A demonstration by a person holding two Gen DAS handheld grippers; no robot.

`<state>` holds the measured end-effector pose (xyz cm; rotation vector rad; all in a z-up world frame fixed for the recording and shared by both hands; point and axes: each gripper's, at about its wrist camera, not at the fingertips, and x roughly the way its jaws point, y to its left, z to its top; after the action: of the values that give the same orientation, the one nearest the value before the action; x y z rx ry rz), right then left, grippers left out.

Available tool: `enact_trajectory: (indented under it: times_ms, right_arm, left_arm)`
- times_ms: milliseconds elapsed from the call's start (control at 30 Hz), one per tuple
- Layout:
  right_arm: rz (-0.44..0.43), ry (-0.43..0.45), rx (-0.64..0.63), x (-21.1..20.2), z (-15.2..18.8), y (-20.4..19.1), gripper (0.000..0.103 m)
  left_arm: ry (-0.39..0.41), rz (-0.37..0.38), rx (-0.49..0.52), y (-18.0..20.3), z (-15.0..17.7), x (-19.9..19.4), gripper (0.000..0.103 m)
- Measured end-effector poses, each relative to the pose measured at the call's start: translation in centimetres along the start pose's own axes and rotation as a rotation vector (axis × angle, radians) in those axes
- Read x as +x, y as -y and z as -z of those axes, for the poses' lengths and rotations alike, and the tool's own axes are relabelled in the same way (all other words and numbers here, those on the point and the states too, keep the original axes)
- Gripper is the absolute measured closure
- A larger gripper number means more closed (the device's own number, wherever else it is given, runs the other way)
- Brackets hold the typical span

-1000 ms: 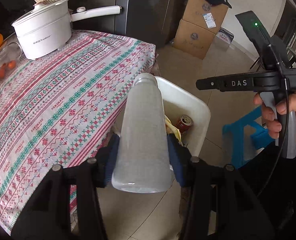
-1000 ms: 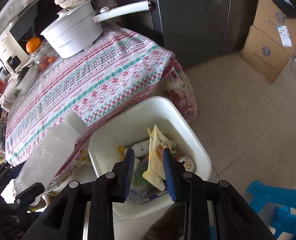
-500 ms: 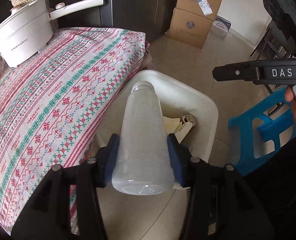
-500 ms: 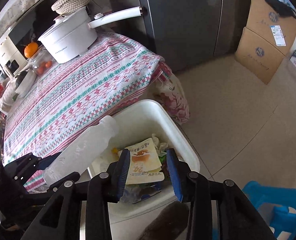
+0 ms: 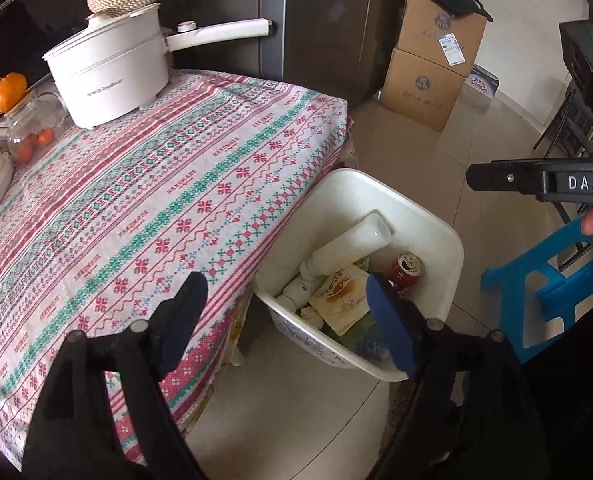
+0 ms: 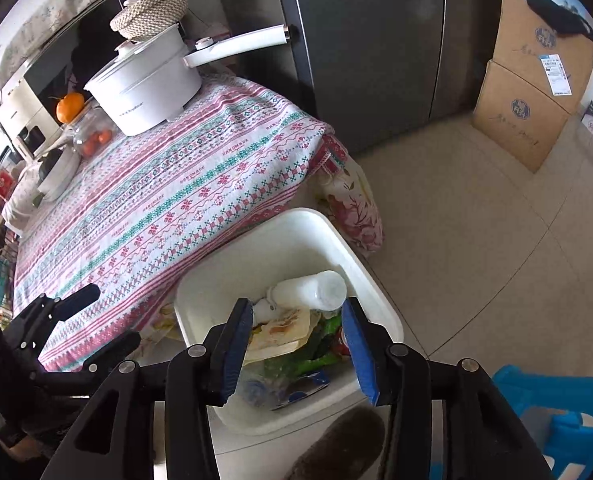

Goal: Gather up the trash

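Beside the table's near corner, on the tiled floor, the white bin [image 5: 448, 240] sat with its mouth open to both cameras. On top of the rubbish inside lay the frosted plastic bottle [image 5: 350, 246], tipped on its side; in the left wrist view its long axis ran diagonally, the wide flat base up and to the right toward the bin's far wall and the narrow neck down and to the left toward the table. In the right wrist view the same bottle [image 6: 310, 290] lay nearly level, base to the right, neck to the left. Just beside its base stood a red can [image 5: 406, 270], and below it lay a yellow printed packet [image 5: 338, 298] among other wrappers. The left gripper [image 5: 286, 312] hovered over the gap between the table edge and the bin, its blue-padded jaws spread wide with nothing between them. The right gripper [image 6: 298, 346] hung above the bin's near side, its jaws likewise parted and empty, framing the trash below. On the patterned tablecloth [image 5: 144, 208] a white pot [image 5: 108, 74] with a long handle stood at the far end, well apart from the bin. Cardboard boxes [image 5: 432, 60] were stacked against the far wall, and a blue stool [image 5: 536, 292] stood near the bin's right side.
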<state>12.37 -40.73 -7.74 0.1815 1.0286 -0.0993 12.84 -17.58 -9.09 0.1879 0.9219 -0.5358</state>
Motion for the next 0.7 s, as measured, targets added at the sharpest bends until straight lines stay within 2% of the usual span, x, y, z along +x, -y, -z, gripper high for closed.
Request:
enact_trajectory:
  times_ms: [133, 267, 367, 600, 700]
  right_arm:
    - [-0.002, 0.068, -0.024, -2.0, 0.7, -1.4, 0.042]
    - [-0.007, 0.132, -0.082, -4.2, 1.9, -3.8, 0.037]
    - [-0.003, 0.175, -0.136, -5.7, 3.2, -5.8, 0.031]
    - [0.027, 0.255, -0.209, -8.0, 6.4, -9.4, 0.019]
    - [0.035, 0.286, -0.231, -8.8, 7.4, -10.7, 0.016]
  left_arm:
    - [0.013, -0.112, -0.035, -0.4, 1.4, -2.6, 0.012]
    - [0.048, -0.166, -0.087, -1.1, 2.5, -5.3, 0.003]
    - [0.066, -0.195, -0.129, -1.8, 3.2, -7.2, 0.001]
    - [0.121, -0.352, -0.199, -2.9, 4.9, -11.1, 0.001]
    - [0.159, -0.387, -0.217, -3.0, 5.4, -12.7, 0.001]
